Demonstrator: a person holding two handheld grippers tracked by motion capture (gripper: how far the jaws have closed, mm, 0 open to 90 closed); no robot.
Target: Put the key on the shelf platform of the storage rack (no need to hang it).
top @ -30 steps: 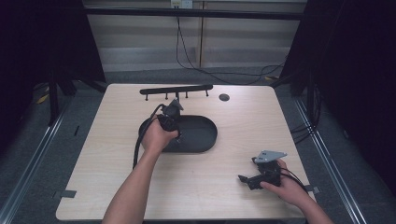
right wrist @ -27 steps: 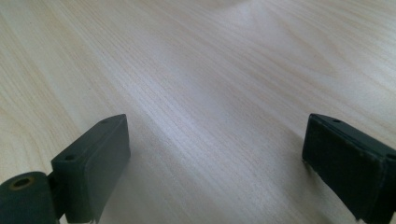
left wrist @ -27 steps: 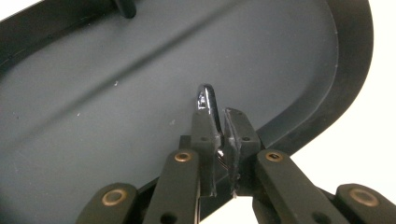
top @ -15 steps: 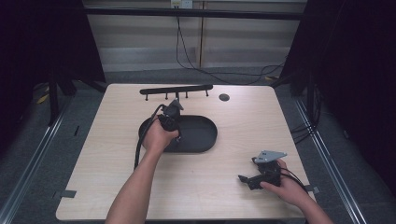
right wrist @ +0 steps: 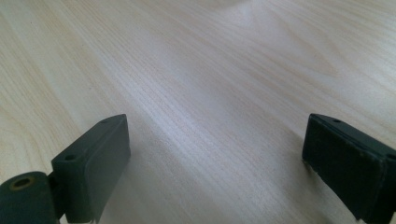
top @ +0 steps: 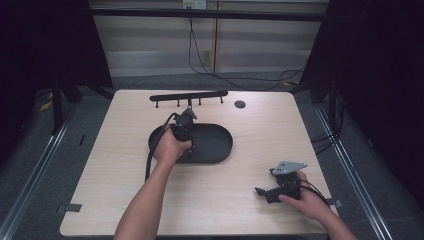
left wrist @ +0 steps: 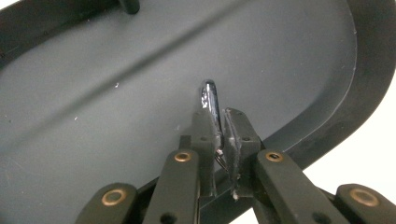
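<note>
A black oval tray (top: 215, 142) lies mid-table. My left gripper (top: 186, 136) is held over the tray's left half, pointing down into it. In the left gripper view this gripper (left wrist: 220, 116) is shut on a thin, dark, shiny piece (left wrist: 209, 95) that sticks up past the jaw tips, just above the tray floor (left wrist: 116, 116). What the piece is cannot be told. My right gripper (top: 260, 191) rests low at the front right of the table, pointing left. In the right gripper view it (right wrist: 217, 135) stands open over bare wood with nothing between its jaws.
A black bar with several pegs (top: 189, 96) lies along the table's back edge, and a small black disc (top: 240, 104) sits to its right. The light wooden table (top: 280, 135) ends close behind my right hand. A cable (top: 152, 150) trails from the left gripper.
</note>
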